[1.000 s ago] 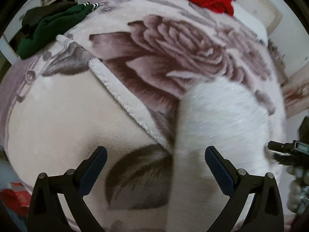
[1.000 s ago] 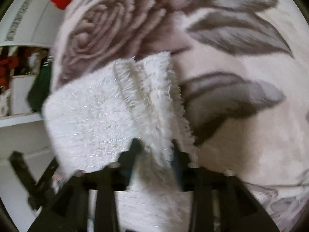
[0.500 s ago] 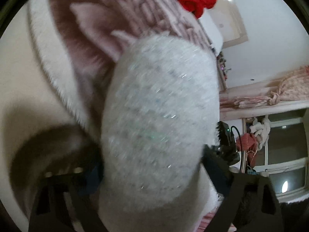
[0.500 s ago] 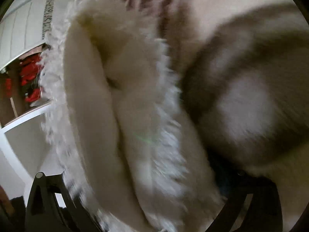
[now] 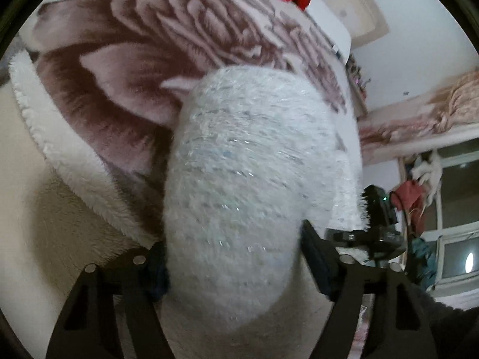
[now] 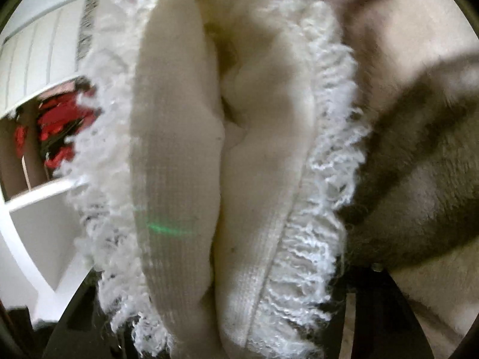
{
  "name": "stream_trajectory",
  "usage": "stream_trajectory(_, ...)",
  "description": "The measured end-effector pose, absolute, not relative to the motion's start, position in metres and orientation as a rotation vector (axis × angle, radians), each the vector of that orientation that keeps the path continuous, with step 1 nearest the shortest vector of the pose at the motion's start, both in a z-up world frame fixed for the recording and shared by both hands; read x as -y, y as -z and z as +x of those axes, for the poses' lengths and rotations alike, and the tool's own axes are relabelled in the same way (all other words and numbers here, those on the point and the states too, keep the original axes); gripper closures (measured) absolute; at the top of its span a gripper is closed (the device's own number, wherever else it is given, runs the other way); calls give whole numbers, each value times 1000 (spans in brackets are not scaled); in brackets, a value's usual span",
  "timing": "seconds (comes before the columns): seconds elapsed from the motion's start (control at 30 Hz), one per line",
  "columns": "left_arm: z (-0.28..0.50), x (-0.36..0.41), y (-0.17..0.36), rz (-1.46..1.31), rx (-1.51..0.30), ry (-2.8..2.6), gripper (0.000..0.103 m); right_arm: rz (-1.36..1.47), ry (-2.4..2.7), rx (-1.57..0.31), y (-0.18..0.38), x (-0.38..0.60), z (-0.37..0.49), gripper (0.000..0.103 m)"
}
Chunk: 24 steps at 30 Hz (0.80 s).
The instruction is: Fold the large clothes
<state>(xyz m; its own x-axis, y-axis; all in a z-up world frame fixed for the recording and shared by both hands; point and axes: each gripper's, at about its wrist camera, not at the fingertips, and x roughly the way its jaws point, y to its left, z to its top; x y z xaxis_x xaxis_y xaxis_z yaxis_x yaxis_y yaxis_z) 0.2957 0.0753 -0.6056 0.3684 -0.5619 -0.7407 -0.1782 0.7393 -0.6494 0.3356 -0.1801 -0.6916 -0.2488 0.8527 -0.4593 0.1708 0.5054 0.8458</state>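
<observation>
A second ago the left gripper (image 5: 233, 261) hovered wide and empty over the rose-print blanket (image 5: 125, 68); now a thick bundle of the fluffy white garment (image 5: 248, 179) fills the gap between its fingers, which are easing slightly apart, though blur hides whether the pads press on it. The right gripper (image 6: 215, 314), which pinched a thin edge then, now has a fat fold with the cream lining showing, and its jaws are closing around it. Both hands have dipped toward the bed, so I'd judge a fold is being laid down.
</observation>
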Motion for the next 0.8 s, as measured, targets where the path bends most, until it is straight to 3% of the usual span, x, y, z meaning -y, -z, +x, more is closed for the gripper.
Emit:
stream_trajectory(0.13,295,-70,609,-709,-1215,311,13,862,-809,-1761,706,183,329,26)
stream_trajectory(0.27,295,-72,609,-724,-1212,337,13,865,-788,-1773,710,188,326,22)
stream_trajectory(0.8,298,-82,617,-752,-1216,396,11,850,-794,-1808,703,212,336,18)
